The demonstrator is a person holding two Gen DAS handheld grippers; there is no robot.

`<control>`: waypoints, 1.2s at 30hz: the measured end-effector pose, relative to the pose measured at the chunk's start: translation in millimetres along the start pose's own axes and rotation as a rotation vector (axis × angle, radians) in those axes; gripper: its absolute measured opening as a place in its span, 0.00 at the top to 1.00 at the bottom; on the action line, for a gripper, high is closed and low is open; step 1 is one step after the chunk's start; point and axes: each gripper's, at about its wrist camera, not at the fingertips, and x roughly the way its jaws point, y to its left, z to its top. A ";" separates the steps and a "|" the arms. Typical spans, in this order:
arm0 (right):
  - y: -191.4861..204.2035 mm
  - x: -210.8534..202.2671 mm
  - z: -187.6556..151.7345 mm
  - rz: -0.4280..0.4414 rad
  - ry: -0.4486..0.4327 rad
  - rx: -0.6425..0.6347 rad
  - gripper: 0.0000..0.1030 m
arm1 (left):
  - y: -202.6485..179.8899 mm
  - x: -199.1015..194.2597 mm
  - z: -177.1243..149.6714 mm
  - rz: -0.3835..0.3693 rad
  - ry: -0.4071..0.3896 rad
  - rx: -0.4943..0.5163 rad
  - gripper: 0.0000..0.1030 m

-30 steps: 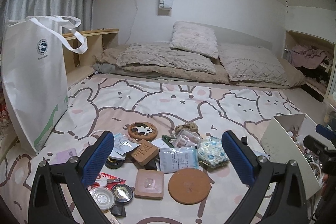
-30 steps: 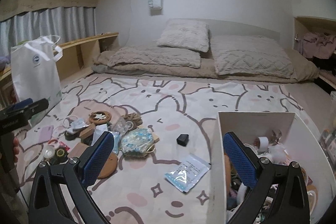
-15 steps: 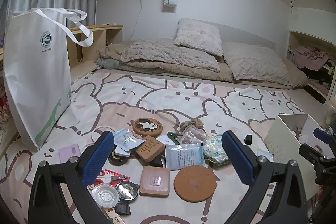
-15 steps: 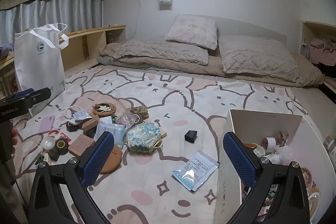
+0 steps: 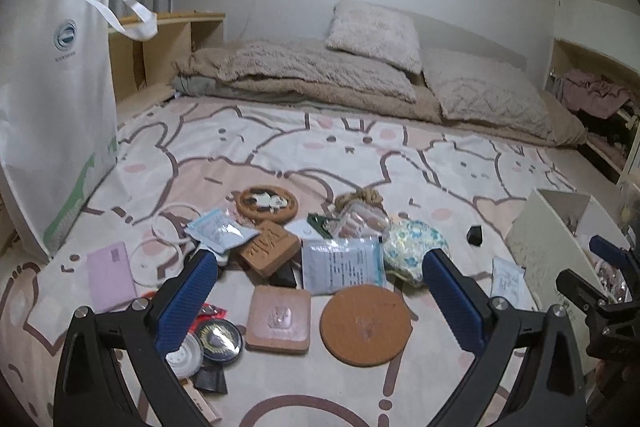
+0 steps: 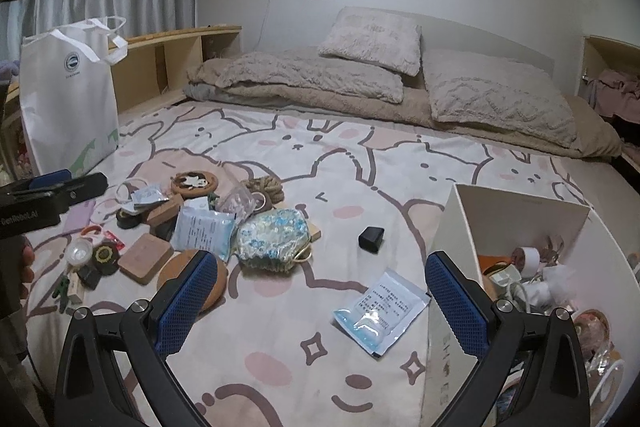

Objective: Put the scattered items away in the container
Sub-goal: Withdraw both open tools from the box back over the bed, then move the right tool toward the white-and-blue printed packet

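Since a second ago I have drawn both tongs back, so more bedspread shows ahead. The bunny-print bedspread (image 6: 280,155) fills the view. A white tote bag (image 5: 52,107) stands far to my left. The white container (image 6: 516,223) sits beside my right tongs (image 6: 324,301), already holding small things. A blue sachet (image 6: 380,311) lies between those spread, empty fingers. My left tongs (image 5: 320,293), also spread and empty, hover over the clutter: a round cork coaster (image 5: 366,325), then a square wooden block (image 5: 279,319).
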 end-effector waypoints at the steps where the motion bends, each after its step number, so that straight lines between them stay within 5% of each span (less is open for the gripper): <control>1: 1.3 2.1 -1.3 0.001 0.003 -0.004 0.00 | -1.4 3.3 -2.0 -0.007 0.010 0.001 0.00; 26: 6.3 67.1 -45.6 -0.038 0.219 -0.030 0.00 | -25.5 62.4 -42.7 -0.079 0.180 0.004 0.00; 36: 11.8 82.2 -61.6 -0.088 0.315 0.051 0.00 | -37.8 87.0 -55.7 -0.106 0.240 0.036 0.00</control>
